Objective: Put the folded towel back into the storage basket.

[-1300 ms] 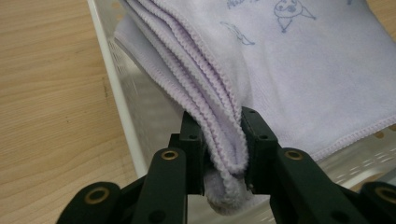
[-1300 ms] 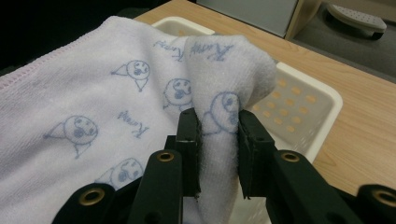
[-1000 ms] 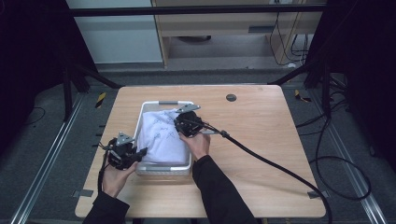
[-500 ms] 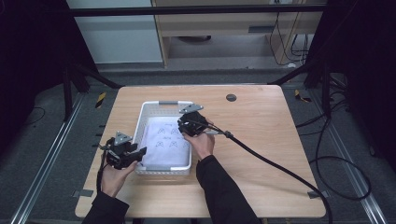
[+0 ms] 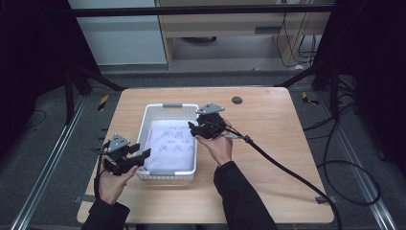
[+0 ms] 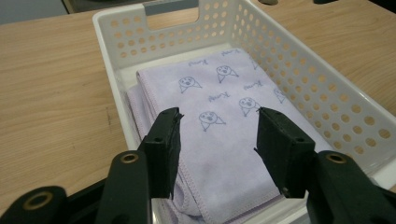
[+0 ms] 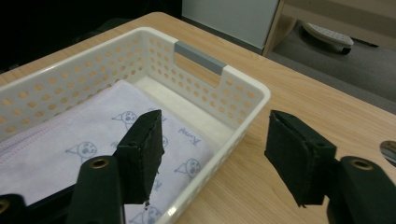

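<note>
High view puts the folded lilac towel (image 5: 172,146) flat in the white basket (image 5: 171,108) at frame centre. The left hand-held gripper (image 5: 138,153) hovers at the basket's lower-left corner, the right hand-held gripper (image 5: 193,128) over its right rim. Both have just been opening, jaws spread with nothing between them.

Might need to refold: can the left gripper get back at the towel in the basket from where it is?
Probably yes. The left gripper is open beside the basket, and the folded towel lies uncovered below its jaws.
</note>
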Available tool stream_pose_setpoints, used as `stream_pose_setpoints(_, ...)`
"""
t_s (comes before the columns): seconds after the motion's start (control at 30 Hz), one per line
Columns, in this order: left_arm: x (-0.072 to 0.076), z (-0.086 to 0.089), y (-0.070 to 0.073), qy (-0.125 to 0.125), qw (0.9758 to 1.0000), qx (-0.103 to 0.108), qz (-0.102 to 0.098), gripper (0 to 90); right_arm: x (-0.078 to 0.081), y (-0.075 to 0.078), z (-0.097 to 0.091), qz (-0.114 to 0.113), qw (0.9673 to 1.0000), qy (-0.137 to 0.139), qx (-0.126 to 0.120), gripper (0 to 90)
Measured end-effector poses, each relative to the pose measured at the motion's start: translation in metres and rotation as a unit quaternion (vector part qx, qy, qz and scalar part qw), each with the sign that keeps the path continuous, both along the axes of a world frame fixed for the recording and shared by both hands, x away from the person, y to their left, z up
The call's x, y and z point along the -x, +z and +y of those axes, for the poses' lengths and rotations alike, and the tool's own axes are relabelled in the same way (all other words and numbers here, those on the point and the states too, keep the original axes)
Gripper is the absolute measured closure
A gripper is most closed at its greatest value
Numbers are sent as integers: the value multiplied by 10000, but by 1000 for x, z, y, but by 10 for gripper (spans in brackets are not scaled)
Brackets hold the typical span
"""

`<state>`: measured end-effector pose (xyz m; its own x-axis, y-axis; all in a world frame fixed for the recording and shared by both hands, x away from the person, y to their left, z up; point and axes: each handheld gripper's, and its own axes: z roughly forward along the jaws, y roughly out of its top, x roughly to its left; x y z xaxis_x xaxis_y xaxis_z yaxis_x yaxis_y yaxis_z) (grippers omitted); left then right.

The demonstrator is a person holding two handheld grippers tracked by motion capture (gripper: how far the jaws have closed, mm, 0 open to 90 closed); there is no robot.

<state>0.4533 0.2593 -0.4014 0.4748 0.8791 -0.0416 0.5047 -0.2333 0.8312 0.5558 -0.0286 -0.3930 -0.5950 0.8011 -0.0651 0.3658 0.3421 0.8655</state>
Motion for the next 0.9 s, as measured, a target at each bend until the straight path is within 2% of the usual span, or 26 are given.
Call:
stream_pose_setpoints(0.07,1,1,0,-18,10000,15,-23,471,4,5,-9,-29,10000,-5,-61,325)
stream_pose_setpoints(0.13,1,2,0,-42,10000,35,-65,428,12,11,-23,21,9997,2,-252,276)
stream_pose_setpoints(0.2,1,3,0,-50,9999,58,-66,406,14,12,-27,13,9996,-2,-278,265)
stream_pose_setpoints(0.23,1,5,1,-54,9999,78,-67,397,18,15,-38,0,9994,-10,-350,249)
stream_pose_setpoints(0.33,2,10,1,-7,9998,139,-128,373,26,17,-54,16,9990,-29,-447,230)
stream_pose_setpoints(0.37,2,10,1,-7,9998,139,-128,365,26,17,-54,16,9990,-29,-447,230)
stream_pose_setpoints(0.43,4,12,1,3,9998,124,-169,352,34,17,-71,-6,9988,-41,-495,205)
stream_pose_setpoints(0.47,4,12,1,3,9998,124,-169,347,34,17,-71,-6,9988,-41,-495,205)
stream_pose_setpoints(0.5,4,14,1,19,9997,148,-206,339,39,17,-80,-14,9986,-62,-525,194)
stream_pose_setpoints(0.63,6,17,1,32,9996,79,-271,320,45,15,-93,-2,9980,-92,-631,178)
stream_pose_setpoints(0.77,8,22,0,84,9994,45,-324,294,57,5,-117,8,9975,-156,-690,161)
stream_pose_setpoints(0.83,9,25,-1,105,9994,10,-342,287,58,3,-120,-6,9974,-166,-699,158)
stream_pose_setpoints(0.9,10,28,-2,131,9993,4,-355,282,65,-5,-135,1,9967,-193,-784,151)
